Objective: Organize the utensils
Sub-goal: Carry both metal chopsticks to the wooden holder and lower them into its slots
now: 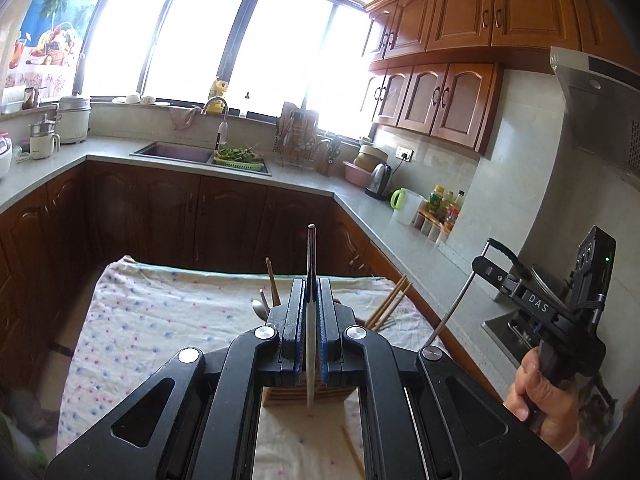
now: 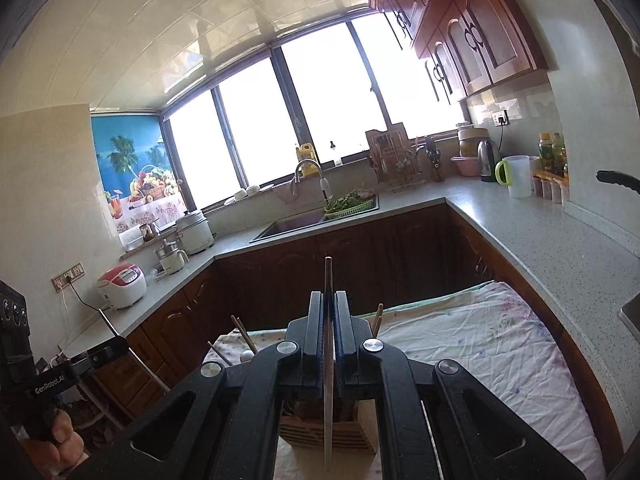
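I'm looking into a kitchen with reddish wooden cabinets (image 1: 460, 12) and bright windows; below me a bench draped in a white floral cloth (image 1: 160, 320). My left gripper (image 1: 311, 292) has its jaws closed tight on a thin, flat metal utensil (image 1: 311, 248) seen edge-on — it stands upright above a slatted wooden utensil holder (image 1: 288, 396) on the cloth. My right gripper (image 2: 329, 308) is clamped on a similar slim metal utensil (image 2: 329, 276), also upright over the holder. Wooden chopsticks (image 1: 390, 300) and a spoon (image 1: 262, 304) stick up from the holder. One loose chopstick (image 1: 352, 452) lies on the cloth.
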`<state>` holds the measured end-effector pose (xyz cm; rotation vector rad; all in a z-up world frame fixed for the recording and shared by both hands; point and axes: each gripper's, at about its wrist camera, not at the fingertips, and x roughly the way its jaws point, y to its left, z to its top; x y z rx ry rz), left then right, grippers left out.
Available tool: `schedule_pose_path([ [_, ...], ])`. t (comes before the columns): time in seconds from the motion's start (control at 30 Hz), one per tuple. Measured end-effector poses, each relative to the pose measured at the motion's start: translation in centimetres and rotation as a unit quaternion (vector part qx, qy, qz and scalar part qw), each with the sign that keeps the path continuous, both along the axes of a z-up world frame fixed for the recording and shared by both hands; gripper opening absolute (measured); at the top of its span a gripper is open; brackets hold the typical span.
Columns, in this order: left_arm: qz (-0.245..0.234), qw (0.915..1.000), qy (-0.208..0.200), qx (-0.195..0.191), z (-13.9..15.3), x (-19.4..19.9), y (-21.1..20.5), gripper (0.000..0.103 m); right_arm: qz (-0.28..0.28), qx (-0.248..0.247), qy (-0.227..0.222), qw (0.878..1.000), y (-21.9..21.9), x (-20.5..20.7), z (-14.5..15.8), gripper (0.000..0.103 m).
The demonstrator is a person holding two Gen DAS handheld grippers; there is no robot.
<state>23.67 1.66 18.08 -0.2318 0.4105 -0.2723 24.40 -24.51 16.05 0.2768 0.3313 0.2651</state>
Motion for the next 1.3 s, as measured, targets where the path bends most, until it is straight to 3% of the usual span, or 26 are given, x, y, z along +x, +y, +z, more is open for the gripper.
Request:
schedule_pose_path([
  [0.23,0.024,0.9994,-0.023,0.006,0.9,3.1,-0.4,0.004,-0.016,0.000,-0.029,0.999,0.4,2.6,0.7,0.004],
  [0.47,0.044,0.9989,-0.015,-0.009,-1.8,5.5,-0.5,0.004,-0.025,-0.019,-0.031,0.999,1.3,3.6,-1.7,0.004],
  [0.97,0.037,0.9969,0.069,0.004,-10.2,7.2,-2.0,0.004,-0.019,-0.002,0.046,0.999,1.5,4.6,-8.9,0.005],
  [1.07,0.043,0.9965,0.069,0.018,-10.8,7.1,-2.5,0.006,-0.016,-0.008,0.057,0.998,1.8,4.8,-9.5,0.005],
  [1.3,0.040,0.9964,0.074,0.009,-10.9,7.4,-2.2,0.006,-0.015,-0.007,0.068,0.998,1.5,5.2,-9.6,0.005],
])
